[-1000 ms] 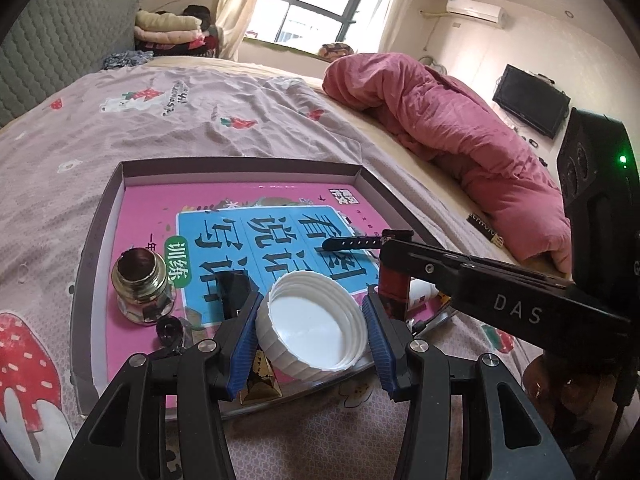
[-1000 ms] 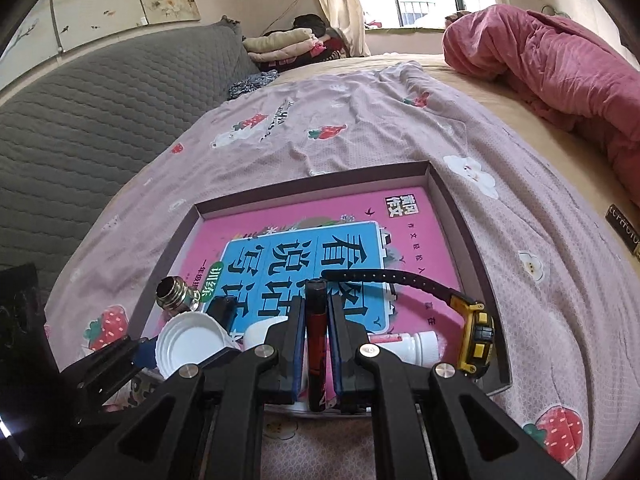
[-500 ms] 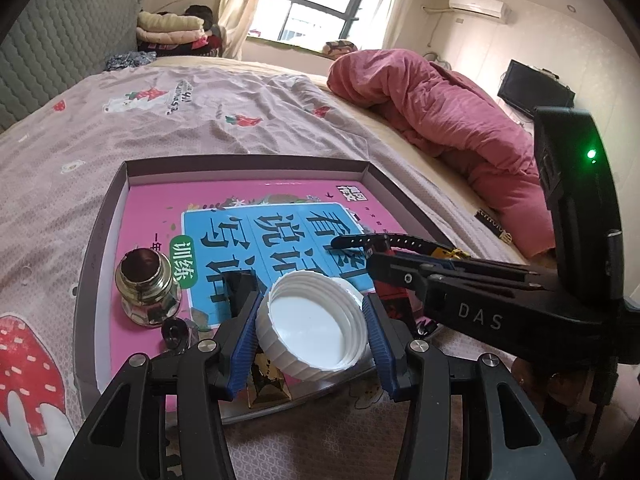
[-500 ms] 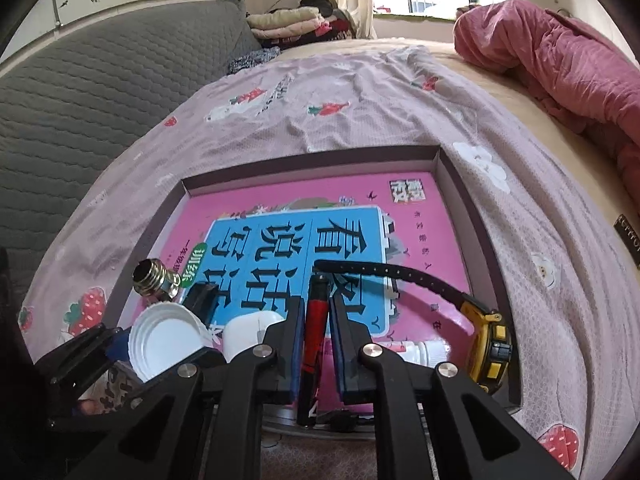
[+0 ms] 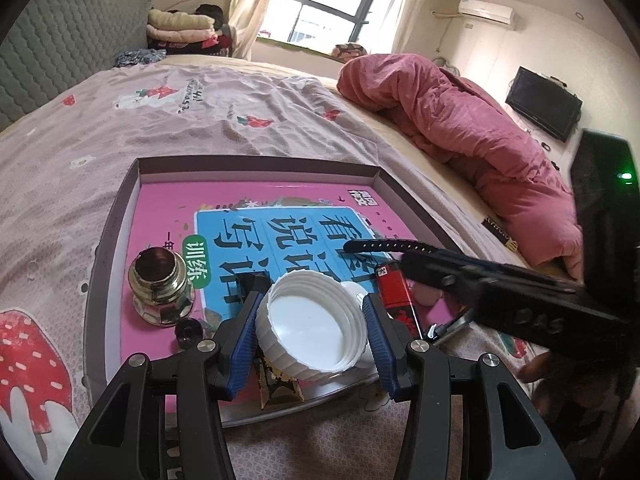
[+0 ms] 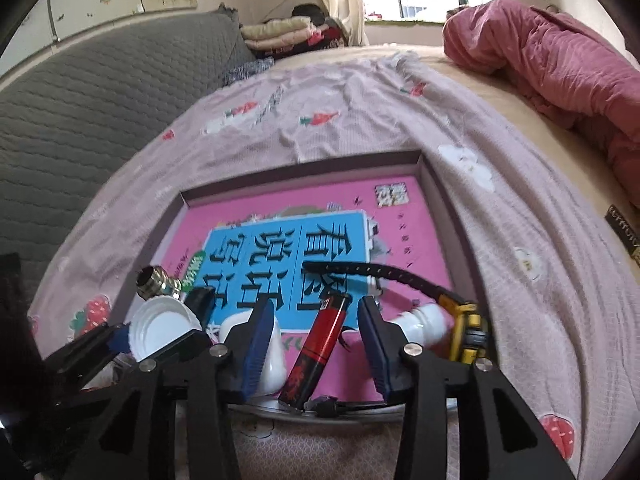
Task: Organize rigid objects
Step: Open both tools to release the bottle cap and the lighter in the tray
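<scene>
A shallow tray (image 5: pixel 256 162) lined with a pink and blue book lies on the bed. My left gripper (image 5: pixel 312 324) is shut on a white ribbed lid (image 5: pixel 312 330) over the tray's near edge; the lid also shows in the right wrist view (image 6: pixel 160 330). My right gripper (image 6: pixel 316 332) is open, and a red lighter (image 6: pixel 320 346) lies tilted in the tray between its fingers. The lighter shows in the left wrist view (image 5: pixel 394 286) beside the lid.
In the tray are a brass fitting (image 5: pixel 160 288), a black strap with a yellow watch (image 6: pixel 466 322), a small white bottle (image 6: pixel 424 324) and a white cup (image 6: pixel 272 354). A pink quilt (image 5: pixel 460 128) lies on the bed's right side. A grey headboard (image 6: pixel 100 96) stands at left.
My right gripper has opened and let go of the red lighter, which now lies in the tray. My left gripper still holds the white lid.
</scene>
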Available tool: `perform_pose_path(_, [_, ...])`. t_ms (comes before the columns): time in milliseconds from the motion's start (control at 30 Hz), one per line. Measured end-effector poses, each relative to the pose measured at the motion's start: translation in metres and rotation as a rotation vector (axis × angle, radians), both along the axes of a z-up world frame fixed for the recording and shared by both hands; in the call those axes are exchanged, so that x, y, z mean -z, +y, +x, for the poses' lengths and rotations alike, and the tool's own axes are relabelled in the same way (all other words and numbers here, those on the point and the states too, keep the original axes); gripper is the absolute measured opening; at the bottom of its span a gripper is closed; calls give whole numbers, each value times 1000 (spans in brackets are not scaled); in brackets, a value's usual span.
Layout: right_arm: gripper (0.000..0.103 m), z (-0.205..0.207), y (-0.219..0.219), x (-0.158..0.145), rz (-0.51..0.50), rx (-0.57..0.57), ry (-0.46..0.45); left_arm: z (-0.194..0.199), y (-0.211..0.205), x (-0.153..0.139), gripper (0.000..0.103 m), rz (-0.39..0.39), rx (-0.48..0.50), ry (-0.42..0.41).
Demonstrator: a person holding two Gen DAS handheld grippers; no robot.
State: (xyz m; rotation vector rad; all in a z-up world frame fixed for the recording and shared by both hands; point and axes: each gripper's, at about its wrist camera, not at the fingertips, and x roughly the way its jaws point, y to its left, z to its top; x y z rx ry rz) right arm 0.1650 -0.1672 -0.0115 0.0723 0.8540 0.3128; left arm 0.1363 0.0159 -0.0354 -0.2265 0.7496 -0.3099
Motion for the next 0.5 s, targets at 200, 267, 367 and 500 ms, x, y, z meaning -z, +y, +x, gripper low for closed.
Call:
perform_pose_path(200, [43, -14, -15, -15, 33, 27, -24, 3, 4, 6, 59, 3, -24, 36])
perform_pose_path(267, [43, -19, -19, -18, 36, 35, -28, 2, 6, 6, 59, 4, -34, 31])
perform_pose_path(367, [44, -27, -24, -21, 41, 43, -35, -1, 10, 2, 61, 3, -53, 16])
perform_pose_path(500, [44, -37, -26, -23, 30, 41, -44, -8, 13, -6, 67, 32, -87, -4])
